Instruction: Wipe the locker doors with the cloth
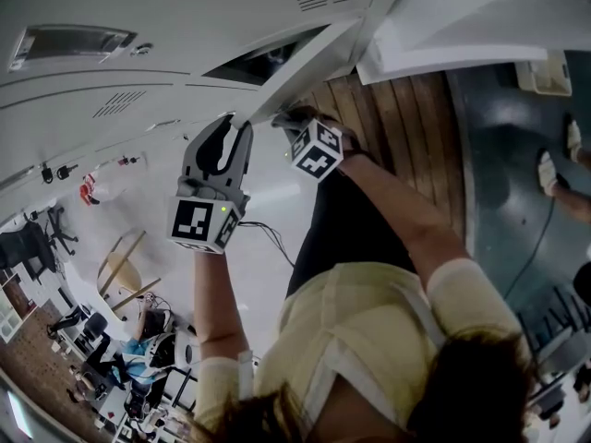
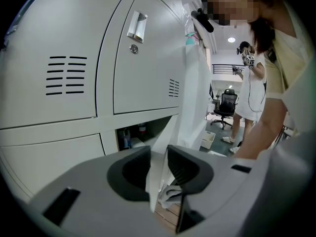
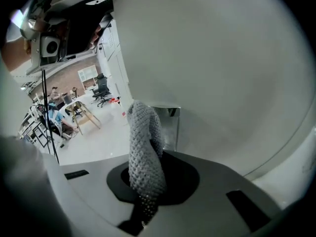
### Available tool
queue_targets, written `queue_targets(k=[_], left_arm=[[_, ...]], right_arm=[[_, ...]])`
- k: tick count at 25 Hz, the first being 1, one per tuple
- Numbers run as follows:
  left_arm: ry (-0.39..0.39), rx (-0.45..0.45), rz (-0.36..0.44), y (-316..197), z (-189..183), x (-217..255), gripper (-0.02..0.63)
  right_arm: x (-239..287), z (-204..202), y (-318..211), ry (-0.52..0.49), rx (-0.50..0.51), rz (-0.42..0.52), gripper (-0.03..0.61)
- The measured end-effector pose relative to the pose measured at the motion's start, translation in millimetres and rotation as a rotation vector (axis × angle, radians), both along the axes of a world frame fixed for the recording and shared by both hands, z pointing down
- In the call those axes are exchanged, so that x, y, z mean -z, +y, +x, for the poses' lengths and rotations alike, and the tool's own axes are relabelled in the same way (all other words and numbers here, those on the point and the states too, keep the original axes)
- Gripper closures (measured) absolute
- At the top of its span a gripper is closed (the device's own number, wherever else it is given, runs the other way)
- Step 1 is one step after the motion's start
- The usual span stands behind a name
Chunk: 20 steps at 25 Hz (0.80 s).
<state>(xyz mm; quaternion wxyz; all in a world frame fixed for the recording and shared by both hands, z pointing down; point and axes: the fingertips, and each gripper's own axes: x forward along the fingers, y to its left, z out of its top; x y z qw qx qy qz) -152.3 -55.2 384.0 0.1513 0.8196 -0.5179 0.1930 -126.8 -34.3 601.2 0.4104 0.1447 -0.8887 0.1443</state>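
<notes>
1. Left hand-held gripper (image 2: pixel 159 154): jaws clamped on the thin free edge of the open locker door (image 2: pixel 195 102), tilted slightly down.
2. Right hand-held gripper (image 3: pixel 147 176): jaws closed on the grey knobbly cloth (image 3: pixel 144 147), with the cloth standing up out of them.
3. Cloth right at the white face of that door, just beside a small metal fitting (image 3: pixel 170 125). Contact not clear.
4. In the head view, both hand-held grippers near each other at the door's lower edge.
5. Closed lockers (image 2: pixel 64 58) with vent slots left of the open door; wooden floor (image 1: pixel 406 118) below.
</notes>
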Motion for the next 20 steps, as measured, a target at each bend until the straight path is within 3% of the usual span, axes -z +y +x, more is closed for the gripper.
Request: queue_targets(k=[8,20], left_arm=[[0.011,0.003,0.007,-0.6,-1.0,-1.4,0.509],[0.009,0.019,0.003,-2.3,-1.7,-1.4,0.509]], right_arm=[[-3.5,5.5,-18.1,0.015,-0.031,-0.001,0.566],[-7.9,41.2,-62.6,0.054,-0.161,0.005,0.566]])
